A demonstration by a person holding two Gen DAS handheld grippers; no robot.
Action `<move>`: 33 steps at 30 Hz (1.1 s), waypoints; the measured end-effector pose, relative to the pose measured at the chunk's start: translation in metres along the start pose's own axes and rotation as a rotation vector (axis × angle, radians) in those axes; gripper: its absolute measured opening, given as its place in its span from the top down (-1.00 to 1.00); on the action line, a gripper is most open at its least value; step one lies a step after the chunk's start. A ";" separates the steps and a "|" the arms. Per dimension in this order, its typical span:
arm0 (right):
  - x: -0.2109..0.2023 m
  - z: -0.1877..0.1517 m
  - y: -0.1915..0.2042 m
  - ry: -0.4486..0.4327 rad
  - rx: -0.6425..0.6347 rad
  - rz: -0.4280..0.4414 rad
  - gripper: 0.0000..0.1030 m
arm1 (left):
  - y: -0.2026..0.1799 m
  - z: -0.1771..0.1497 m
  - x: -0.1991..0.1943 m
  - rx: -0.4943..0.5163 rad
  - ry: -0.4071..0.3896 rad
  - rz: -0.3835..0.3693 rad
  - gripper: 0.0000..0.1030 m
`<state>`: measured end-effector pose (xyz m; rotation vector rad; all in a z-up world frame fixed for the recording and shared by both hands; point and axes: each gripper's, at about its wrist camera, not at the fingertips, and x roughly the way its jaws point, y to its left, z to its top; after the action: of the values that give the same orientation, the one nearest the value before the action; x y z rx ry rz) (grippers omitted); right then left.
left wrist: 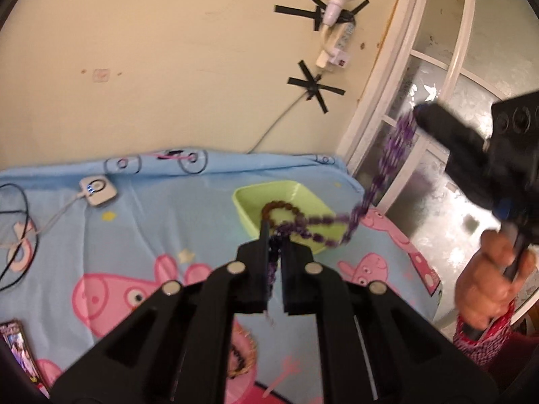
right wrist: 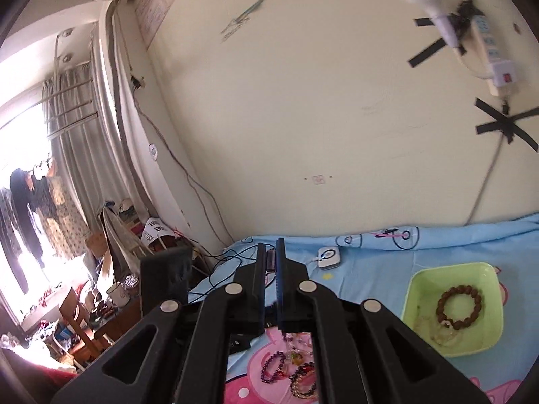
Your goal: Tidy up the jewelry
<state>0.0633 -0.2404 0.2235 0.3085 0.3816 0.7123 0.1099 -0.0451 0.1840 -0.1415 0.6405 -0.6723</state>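
Left wrist view: we hold a purple bead necklace (left wrist: 377, 181) strung between both tongs, left tongs (left wrist: 274, 239) and right tongs (left wrist: 417, 109) each clamped on it, above the green tray (left wrist: 256, 192) on the bed. Pulling our hands apart could snap the string; a slip would drop it outside the tray.

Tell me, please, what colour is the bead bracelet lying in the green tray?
Brown; the bracelet shows best in the right wrist view, inside the tray.

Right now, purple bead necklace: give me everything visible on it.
The purple bead necklace is a long strand of small, glossy violet beads, blurred in places. It hangs in the air above the green tray, strung between both grippers: one end is pinched in the left gripper, the other runs up to the right gripper. Its slack middle loops in front of the tray; whether it touches the tray is unclear.
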 end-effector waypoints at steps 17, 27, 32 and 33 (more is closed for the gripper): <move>-0.002 -0.033 -0.117 0.033 0.163 -0.148 1.00 | -0.037 0.027 0.123 -0.002 0.123 -0.067 0.90; 0.052 -0.060 -0.180 0.138 0.251 -0.203 1.00 | -0.015 0.028 0.191 -0.019 0.205 0.003 0.89; 0.078 -0.067 -0.185 0.156 0.168 -0.312 1.00 | 0.003 0.020 0.212 -0.046 0.273 0.091 0.41; 0.076 -0.068 -0.185 0.143 0.180 -0.308 1.00 | 0.005 0.021 0.207 -0.053 0.261 0.086 0.41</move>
<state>0.1917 -0.3118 0.0712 0.3599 0.6165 0.3994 0.2493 -0.1714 0.0940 -0.0756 0.9109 -0.5959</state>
